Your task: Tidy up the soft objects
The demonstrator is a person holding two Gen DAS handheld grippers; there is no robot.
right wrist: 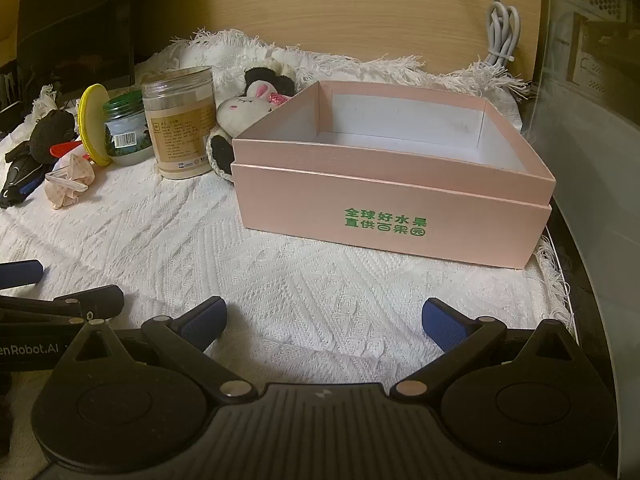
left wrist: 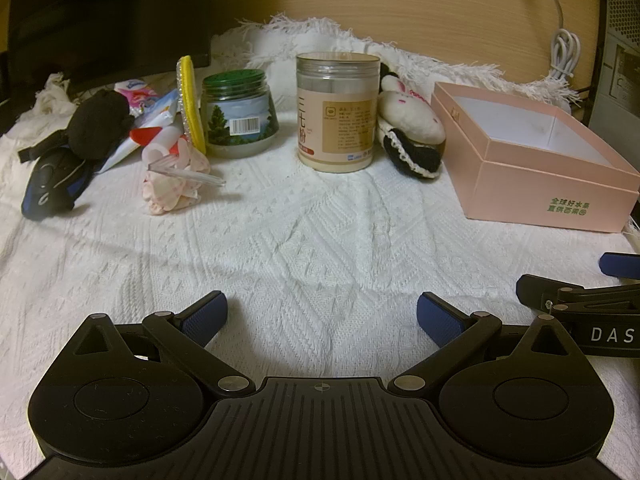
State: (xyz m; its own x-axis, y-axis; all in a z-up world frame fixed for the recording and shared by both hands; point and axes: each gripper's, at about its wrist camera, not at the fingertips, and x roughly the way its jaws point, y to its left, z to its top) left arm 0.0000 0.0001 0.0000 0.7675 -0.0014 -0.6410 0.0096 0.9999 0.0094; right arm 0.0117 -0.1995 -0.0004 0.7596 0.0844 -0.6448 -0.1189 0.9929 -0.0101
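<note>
Nearest: left gripper point(left wrist: 322, 316) and right gripper point(right wrist: 324, 320), both low over the white knitted cloth point(left wrist: 304, 232), jaws spread wide, nothing between them. "DAS" reads on the right gripper's body in the left view; "enRobot.AI" on the left gripper's body in the right view.

Middle, right side: pink box point(right wrist: 392, 216), open, interior bare, green Chinese print on its front wall.

Far row, right to left: plush rabbit point(left wrist: 412, 118) lying just beside the box; tall clear jar point(left wrist: 336, 112) with tan label; green-lidded jar point(left wrist: 238, 114) with barcode; yellow round pad point(left wrist: 191, 100) on edge against it; pink-white cloth bundle point(left wrist: 172, 184); black plush point(left wrist: 98, 124); packets behind. Jars stand between the soft pieces.

Back: coiled white cable point(right wrist: 502, 36) against wood panel.
</note>
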